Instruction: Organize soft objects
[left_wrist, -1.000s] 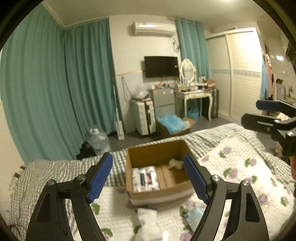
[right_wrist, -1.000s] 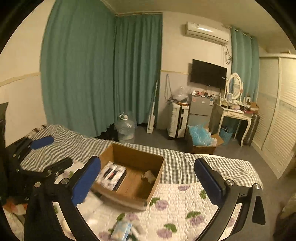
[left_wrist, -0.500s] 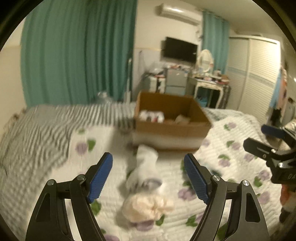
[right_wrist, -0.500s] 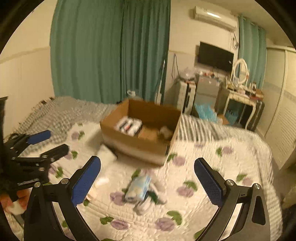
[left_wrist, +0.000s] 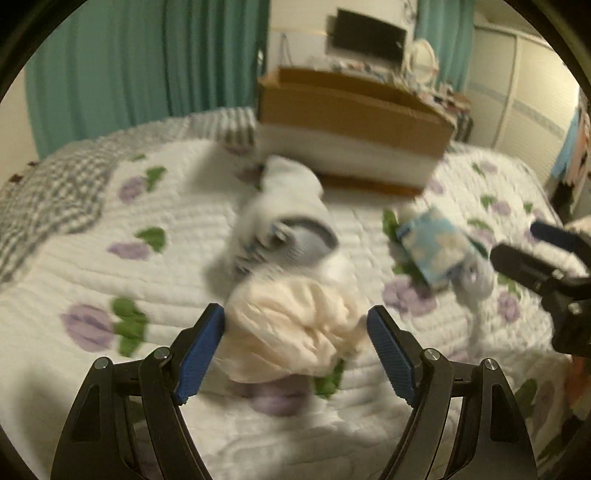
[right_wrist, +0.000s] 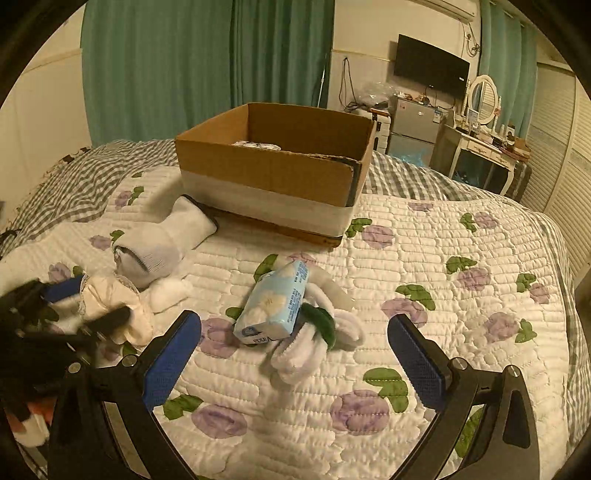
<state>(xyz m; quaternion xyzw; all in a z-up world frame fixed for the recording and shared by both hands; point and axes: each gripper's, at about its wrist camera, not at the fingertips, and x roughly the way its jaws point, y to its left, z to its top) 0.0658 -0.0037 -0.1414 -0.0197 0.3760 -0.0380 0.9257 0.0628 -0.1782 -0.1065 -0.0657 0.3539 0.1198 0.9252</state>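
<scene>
Little is sorted: the cardboard box (right_wrist: 273, 166) holds a few items, while the white sock (right_wrist: 162, 242), cream cloth (left_wrist: 295, 328), tissue pack (right_wrist: 275, 304) and white gloves (right_wrist: 314, 343) lie on the bed before it. Both jaws gape, empty.

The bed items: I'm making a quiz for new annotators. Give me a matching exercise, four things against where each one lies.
Things:
1. cream cloth
2. tissue pack
3. white sock
4. cardboard box

Places:
a. far back on the quilt
b. on the white gloves
c. between the left gripper's open jaws
d. just before the box's left corner

Pairs: 1-c, 2-b, 3-d, 4-a
</scene>
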